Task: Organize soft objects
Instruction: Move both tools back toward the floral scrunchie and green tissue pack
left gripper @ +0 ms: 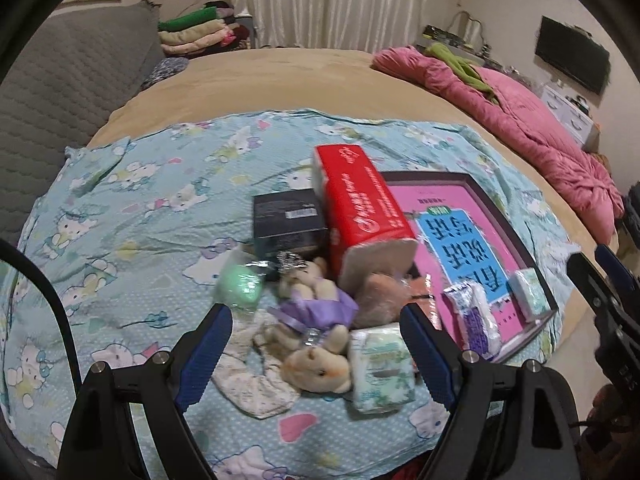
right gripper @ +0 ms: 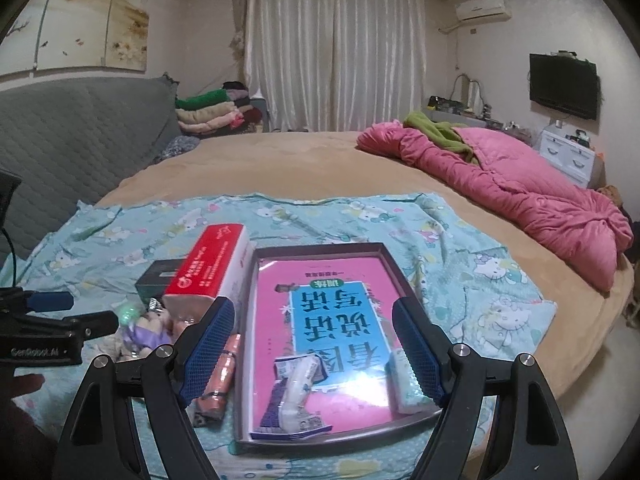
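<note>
Left gripper (left gripper: 316,344): jaws spread wide, holding nothing, poised above plush bear (left gripper: 316,364) and tissue pack (left gripper: 380,368) on cartoon-print sheet (left gripper: 120,208). Right gripper (right gripper: 314,344): likewise spread, empty, over shallow tray (right gripper: 404,276); wrapped packet (right gripper: 294,396) at tray's near edge, small pack (right gripper: 404,384) at near right corner. Red tissue box (right gripper: 212,268) touching tray's left edge. Pink quilt (right gripper: 520,192) at bed's far right.

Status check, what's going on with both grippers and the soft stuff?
Left gripper open over plush pile. Right gripper open above tray. Red tissue pack crowds pile.
</note>
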A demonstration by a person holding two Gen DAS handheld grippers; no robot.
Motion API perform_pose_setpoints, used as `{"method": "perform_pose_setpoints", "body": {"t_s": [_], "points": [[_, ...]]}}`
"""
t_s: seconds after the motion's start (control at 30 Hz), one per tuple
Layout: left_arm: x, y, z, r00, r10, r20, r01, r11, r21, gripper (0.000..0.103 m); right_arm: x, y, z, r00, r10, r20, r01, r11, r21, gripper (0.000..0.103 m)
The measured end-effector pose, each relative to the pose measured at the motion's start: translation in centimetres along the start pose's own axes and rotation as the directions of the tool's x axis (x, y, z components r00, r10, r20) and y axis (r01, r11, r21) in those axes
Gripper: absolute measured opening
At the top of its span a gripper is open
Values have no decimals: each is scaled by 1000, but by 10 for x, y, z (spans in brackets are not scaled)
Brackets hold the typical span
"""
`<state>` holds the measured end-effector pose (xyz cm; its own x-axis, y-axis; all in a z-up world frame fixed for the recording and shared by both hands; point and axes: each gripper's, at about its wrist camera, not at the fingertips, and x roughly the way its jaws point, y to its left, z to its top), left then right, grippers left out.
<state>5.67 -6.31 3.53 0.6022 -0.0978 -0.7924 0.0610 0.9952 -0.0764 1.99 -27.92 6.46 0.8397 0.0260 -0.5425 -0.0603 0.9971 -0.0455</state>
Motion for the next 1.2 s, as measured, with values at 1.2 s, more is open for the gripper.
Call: {"method": "perform_pose_setpoints", "body": {"t_s": [1.2], "points": [[47,101,-23,994,31,-102,-45,989,-139,85,35,97,-46,963,149,-225,-185,972,-145,82]]}}
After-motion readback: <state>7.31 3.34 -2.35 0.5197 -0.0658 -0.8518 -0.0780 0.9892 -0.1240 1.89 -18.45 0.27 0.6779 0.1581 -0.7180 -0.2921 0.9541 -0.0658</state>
